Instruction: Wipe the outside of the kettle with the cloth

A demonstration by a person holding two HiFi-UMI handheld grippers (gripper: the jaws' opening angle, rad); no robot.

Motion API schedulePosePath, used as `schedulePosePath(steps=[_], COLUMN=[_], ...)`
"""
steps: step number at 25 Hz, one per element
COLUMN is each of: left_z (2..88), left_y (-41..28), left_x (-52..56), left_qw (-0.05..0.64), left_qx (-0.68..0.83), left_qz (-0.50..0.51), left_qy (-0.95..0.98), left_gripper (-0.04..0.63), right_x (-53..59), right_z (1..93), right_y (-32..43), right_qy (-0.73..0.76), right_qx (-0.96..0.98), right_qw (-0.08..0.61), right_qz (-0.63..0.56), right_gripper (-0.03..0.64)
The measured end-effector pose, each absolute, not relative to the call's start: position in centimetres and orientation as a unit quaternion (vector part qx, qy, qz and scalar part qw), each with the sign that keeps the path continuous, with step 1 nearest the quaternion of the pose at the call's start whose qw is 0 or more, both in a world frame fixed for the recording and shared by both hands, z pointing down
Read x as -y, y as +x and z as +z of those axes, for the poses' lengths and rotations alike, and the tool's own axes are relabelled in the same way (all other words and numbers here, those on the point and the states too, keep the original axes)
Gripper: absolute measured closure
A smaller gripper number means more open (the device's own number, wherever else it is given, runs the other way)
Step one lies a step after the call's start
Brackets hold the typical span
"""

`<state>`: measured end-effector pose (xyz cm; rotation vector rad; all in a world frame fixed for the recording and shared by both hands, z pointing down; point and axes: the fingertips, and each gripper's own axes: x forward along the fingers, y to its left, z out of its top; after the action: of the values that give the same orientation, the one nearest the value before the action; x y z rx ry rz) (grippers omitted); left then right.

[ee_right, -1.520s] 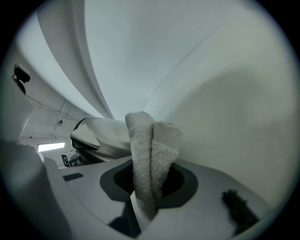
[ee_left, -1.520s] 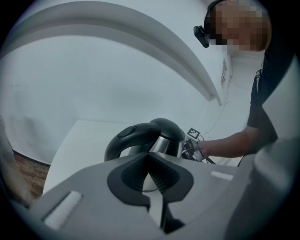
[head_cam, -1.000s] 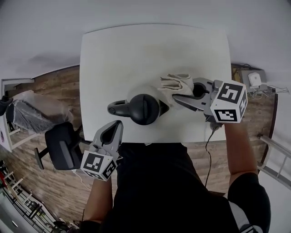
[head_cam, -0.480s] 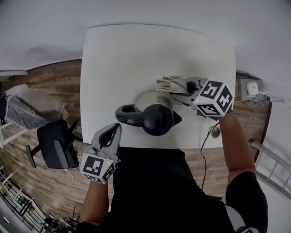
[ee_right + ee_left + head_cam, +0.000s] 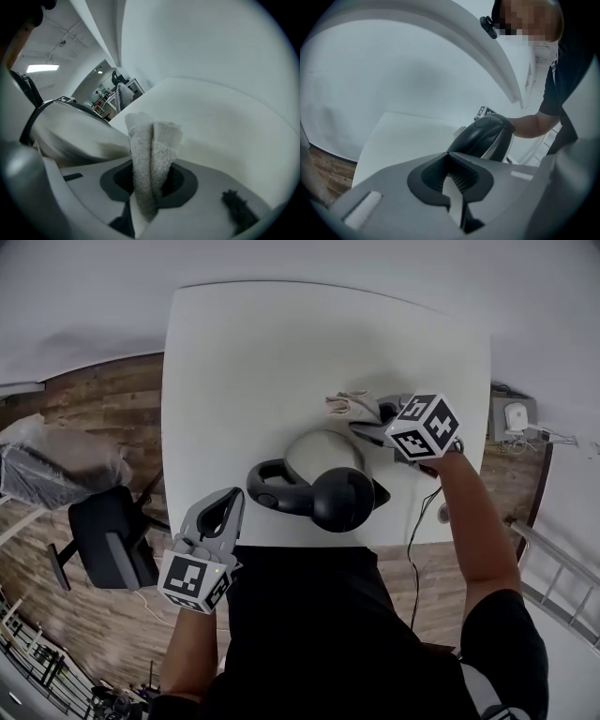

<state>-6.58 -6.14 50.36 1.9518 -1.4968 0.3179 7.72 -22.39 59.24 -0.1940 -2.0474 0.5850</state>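
Note:
A steel kettle (image 5: 319, 454) with a black lid and handle stands near the front edge of the white table (image 5: 244, 362). My right gripper (image 5: 367, 424) is at its far right side, shut on a folded beige cloth (image 5: 351, 407) that lies against the steel body. In the right gripper view the cloth (image 5: 151, 145) sticks up between the jaws, with the kettle wall (image 5: 75, 136) just to its left. My left gripper (image 5: 234, 499) hangs off the table's front left corner, shut and holding nothing. The kettle (image 5: 487, 136) shows beyond my left gripper (image 5: 452, 176) in its own view.
A black office chair (image 5: 108, 540) stands on the wooden floor left of the table. A thin cable (image 5: 419, 512) runs off the table's front right edge. A small white device (image 5: 514, 416) lies on the floor at right. The far half of the table is bare.
My right gripper has carried the cloth from the kettle's right side round toward its far side. The left gripper has stayed by the table's front left corner.

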Motion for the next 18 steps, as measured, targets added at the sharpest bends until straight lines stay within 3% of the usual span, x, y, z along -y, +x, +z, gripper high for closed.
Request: schedulePosePath(steps=[4, 9, 13, 18], left_z=[50.9, 51.5, 51.4, 51.5], left_y=[-7.4, -7.9, -7.9, -8.3], left_x=[6.4, 6.7, 7.3, 7.0], left_qw=[0.335, 0.34, 0.339, 0.34], left_qx=[0.564, 0.548, 0.54, 0.538], left_qz=[0.118, 0.124, 0.121, 0.117], left_qy=[0.745, 0.755, 0.761, 0.762], left_gripper=[0.589, 0.588, 0.588, 0.589], right_x=[22.9, 21.8, 19.2, 18.2], right_z=[57.4, 46.3, 41.6, 42.5], right_y=[7.7, 7.4, 6.3, 5.3], right_qy=[-0.069, -0.11, -0.186, -0.237], right_qx=[0.848, 0.885, 0.871, 0.821], right_qw=[0.47, 0.428, 0.455, 0.51], right_qz=[0.235, 0.145, 0.003, -0.099], right_gripper=[0.522, 0.522, 0.522, 0.522])
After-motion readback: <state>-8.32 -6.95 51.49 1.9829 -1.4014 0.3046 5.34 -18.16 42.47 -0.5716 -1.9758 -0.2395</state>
